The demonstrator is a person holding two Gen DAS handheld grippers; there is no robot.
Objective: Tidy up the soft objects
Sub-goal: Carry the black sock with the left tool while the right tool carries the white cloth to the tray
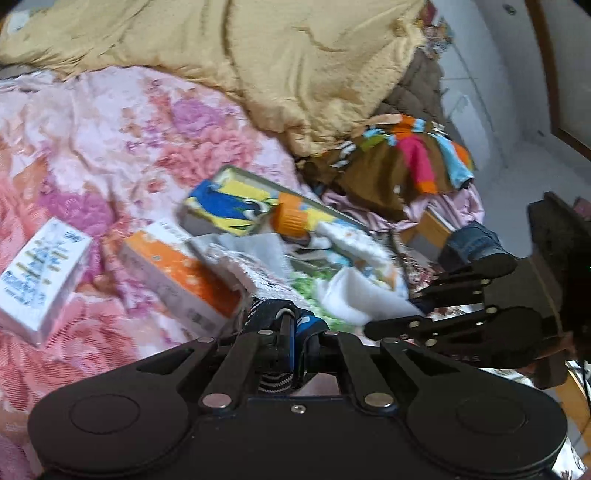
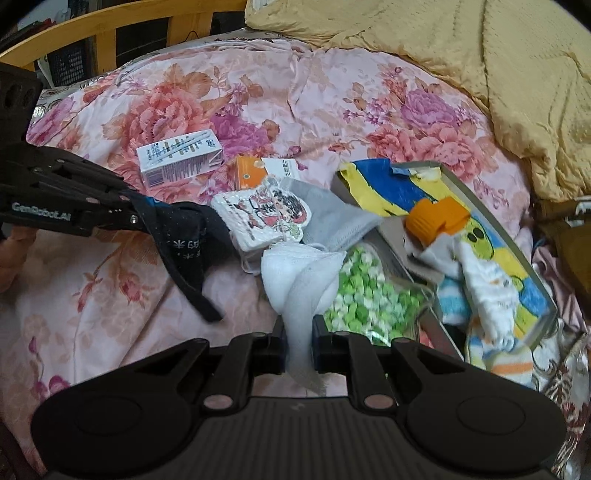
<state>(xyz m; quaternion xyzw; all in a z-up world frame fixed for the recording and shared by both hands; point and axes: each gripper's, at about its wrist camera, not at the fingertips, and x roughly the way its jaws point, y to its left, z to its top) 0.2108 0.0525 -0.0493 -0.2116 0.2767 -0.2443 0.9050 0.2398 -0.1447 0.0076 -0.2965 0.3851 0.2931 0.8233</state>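
Two hand-held grippers over a pink floral bedspread. Left hand-held gripper, at left of frame, is clamped on a black patterned sock. Right hand-held gripper, bottom centre, pinches a white gauze cloth beside a grey shallow box.

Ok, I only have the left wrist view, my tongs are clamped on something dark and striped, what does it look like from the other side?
Observer: A black sock hanging limp from the left tongs, its toe off the floral bedspread.
Operator: And the right tongs? I only see them side-on.
Observer: The right tongs are shut on a white cloth.
Operator: Anything behind me?
Observer: A wooden bed rail at the far edge.
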